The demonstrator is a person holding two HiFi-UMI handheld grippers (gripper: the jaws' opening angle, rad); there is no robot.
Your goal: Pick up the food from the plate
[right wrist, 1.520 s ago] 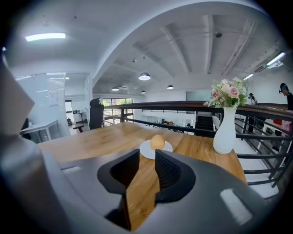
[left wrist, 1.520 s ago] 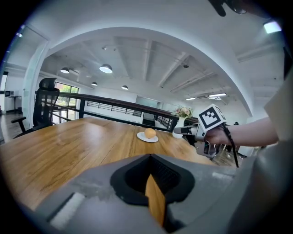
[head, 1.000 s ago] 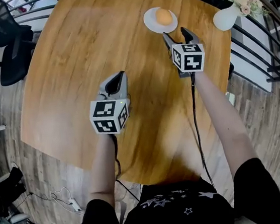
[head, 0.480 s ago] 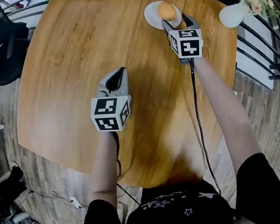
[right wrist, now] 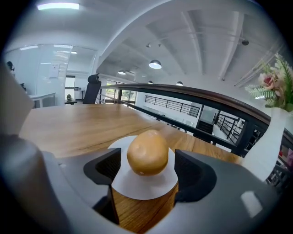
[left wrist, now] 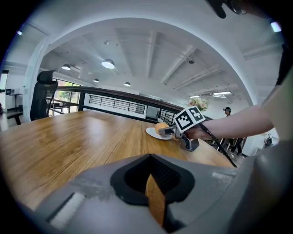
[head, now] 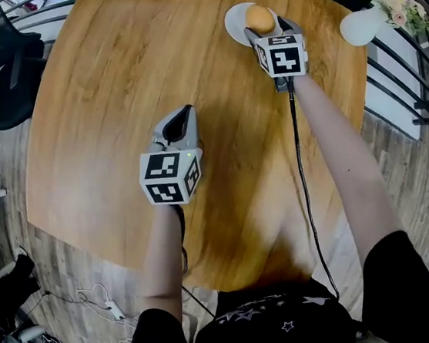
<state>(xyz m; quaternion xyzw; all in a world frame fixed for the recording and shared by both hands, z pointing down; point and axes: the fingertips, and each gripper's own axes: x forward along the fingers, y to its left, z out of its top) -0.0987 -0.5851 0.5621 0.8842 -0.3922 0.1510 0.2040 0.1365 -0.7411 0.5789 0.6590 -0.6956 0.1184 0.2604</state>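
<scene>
Right gripper (right wrist: 147,170) was opening its jaws wide, one on each side of the food (right wrist: 147,153) without pressing it. The round orange piece sat on the white plate (right wrist: 137,188) at the table's (head: 113,102) far right. Nothing was lifted yet; closing and raising remained. Left gripper (head: 178,123), jaws together and empty, hovered nearer. One food item, one plate, two grippers.

At the upper right of your head view, the bun (head: 259,18) sits on the plate (head: 235,18) near the table's (head: 133,76) far edge. It lies between your right gripper's (head: 267,30) opening jaws, apart from both. The vase (head: 360,26) stands right of the plate, and your left gripper (head: 180,121) is at mid-table.
</scene>
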